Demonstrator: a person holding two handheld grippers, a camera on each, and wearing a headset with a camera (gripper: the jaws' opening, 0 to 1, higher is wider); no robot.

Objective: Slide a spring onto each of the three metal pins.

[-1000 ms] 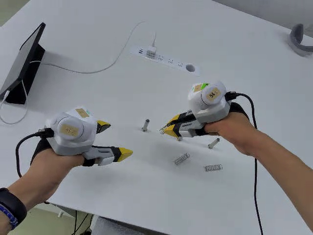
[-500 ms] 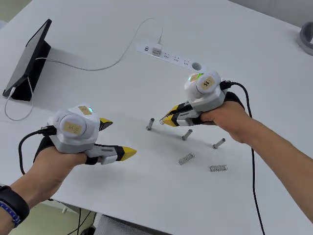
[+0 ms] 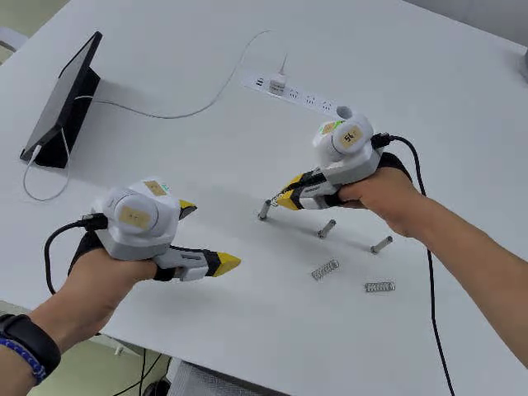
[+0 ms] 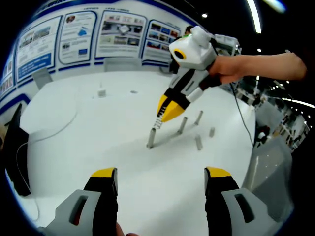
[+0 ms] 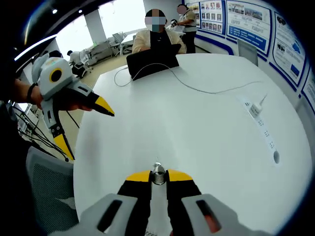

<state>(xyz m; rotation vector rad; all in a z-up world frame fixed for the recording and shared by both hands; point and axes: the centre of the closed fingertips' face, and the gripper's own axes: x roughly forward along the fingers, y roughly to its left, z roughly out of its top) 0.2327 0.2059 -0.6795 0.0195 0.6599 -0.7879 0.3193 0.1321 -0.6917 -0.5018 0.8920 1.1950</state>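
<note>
My right gripper [image 3: 283, 200] is shut on a small spring [image 3: 272, 202], which hangs from its yellow tips. The spring's lower end sits right at the top of the left upright pin [image 3: 264, 211]; in the left gripper view the spring [image 4: 158, 121] slants down to that pin [image 4: 150, 139]. Two more pins [image 3: 327, 228] [image 3: 381, 244] stand to the right, bare. Two loose springs [image 3: 325, 270] [image 3: 379, 287] lie on the table in front of them. My left gripper [image 3: 208, 235] is open, low and to the left, with nothing in it. In the right gripper view the spring [image 5: 157, 173] shows end-on between the jaws.
A dark tablet [image 3: 62, 103] stands at the table's far left, with a white cable running to a power strip [image 3: 297, 92] at the back. In the right gripper view a person sits behind a laptop [image 5: 150, 61] at the table's far side.
My right gripper has carried the spring left to the leftmost pin, uncovering the middle pin. The left gripper has stayed open and in place. The head camera has shifted.
</note>
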